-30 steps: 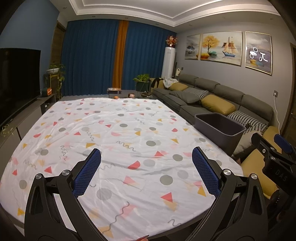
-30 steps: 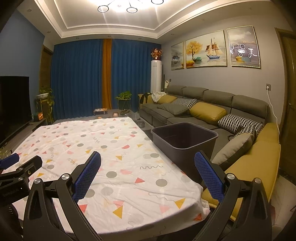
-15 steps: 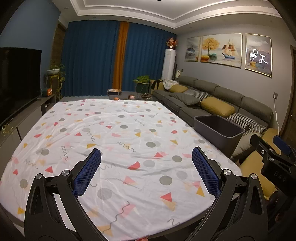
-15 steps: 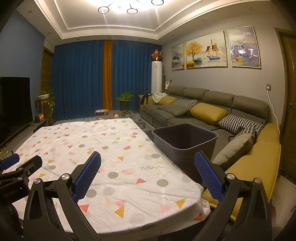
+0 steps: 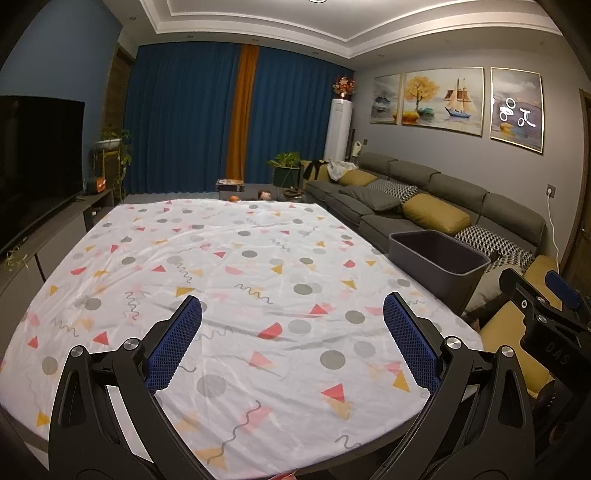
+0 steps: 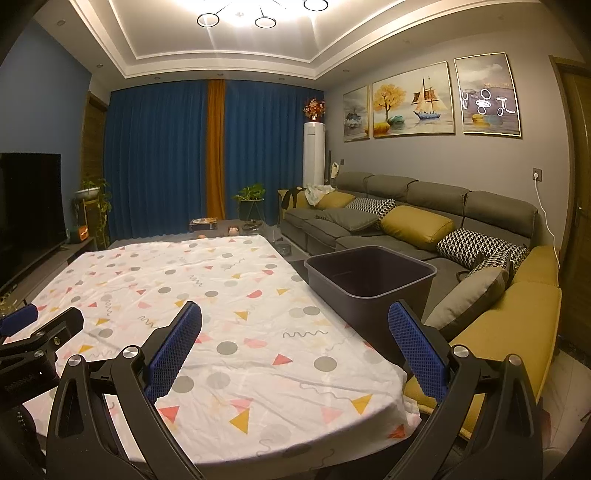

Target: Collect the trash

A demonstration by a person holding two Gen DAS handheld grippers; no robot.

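Grey bin (image 6: pixel 369 291) upright (mouth up) beside table (image 6: pixel 221 295)

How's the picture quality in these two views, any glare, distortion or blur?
Right wrist view: the ceiling light blows out white and reflects on the framed picture. Left wrist view: the same glare on that picture; the lamp is barely in frame. Both: fisheye bends the tablecloth edges and darkens corners; no evident motion blur.

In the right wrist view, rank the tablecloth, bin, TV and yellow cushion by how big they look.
1. Tablecloth, by far the largest.
2. Bin.
3. TV, cut off by the frame edge, so its rank against the bin is unsure.
4. Yellow cushion, smallest, though it sits farther from the camera than the bin.
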